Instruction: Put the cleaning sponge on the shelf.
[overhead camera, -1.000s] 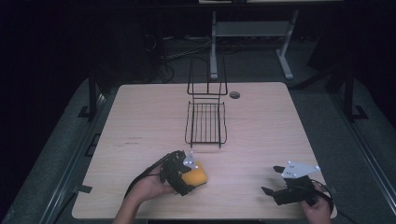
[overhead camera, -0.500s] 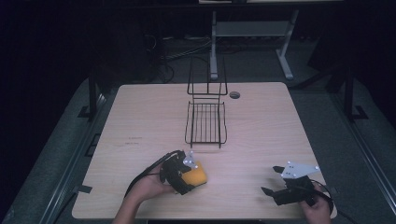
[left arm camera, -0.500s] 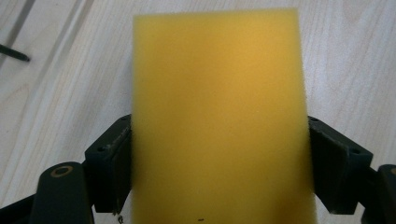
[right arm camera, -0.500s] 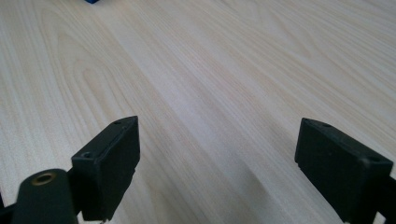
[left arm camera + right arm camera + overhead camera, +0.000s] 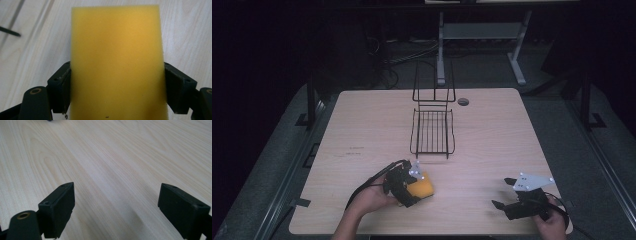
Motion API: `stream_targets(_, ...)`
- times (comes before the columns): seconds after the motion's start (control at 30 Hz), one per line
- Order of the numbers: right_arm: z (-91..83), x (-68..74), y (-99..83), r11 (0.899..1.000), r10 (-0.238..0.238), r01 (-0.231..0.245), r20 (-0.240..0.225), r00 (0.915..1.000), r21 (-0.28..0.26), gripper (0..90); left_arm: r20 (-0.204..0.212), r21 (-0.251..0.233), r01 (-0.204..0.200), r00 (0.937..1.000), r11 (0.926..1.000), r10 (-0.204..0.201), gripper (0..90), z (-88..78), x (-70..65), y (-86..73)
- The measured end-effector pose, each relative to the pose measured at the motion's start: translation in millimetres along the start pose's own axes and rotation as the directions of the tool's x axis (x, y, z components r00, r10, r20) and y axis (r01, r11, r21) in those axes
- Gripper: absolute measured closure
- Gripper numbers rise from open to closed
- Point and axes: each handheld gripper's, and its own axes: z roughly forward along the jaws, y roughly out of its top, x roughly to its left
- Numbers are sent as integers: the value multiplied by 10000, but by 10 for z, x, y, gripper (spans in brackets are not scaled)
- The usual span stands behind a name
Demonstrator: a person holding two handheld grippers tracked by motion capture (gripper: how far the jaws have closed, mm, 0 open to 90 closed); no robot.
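sponge (image 5: 424,187) near table's (image 5: 362,125) front, rack (image 5: 432,132) behind it

Black gripper (image 5: 500,192) with grey three-cornered plate, trailing black cable.

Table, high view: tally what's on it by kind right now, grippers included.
Yellow sponge: 1, clamped in the left gripper
Black wire rack: 1
Grippers: 2, the right gripper open over bare wood
Total: 4
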Motion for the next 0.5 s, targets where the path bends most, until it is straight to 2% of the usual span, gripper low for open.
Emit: stream_targets(0.5, 7, -11, -5, 10000, -5, 5, -8, 10000, 20, 138, 118, -12, -232, 9997, 9997, 232, 217, -48, 32, 125)
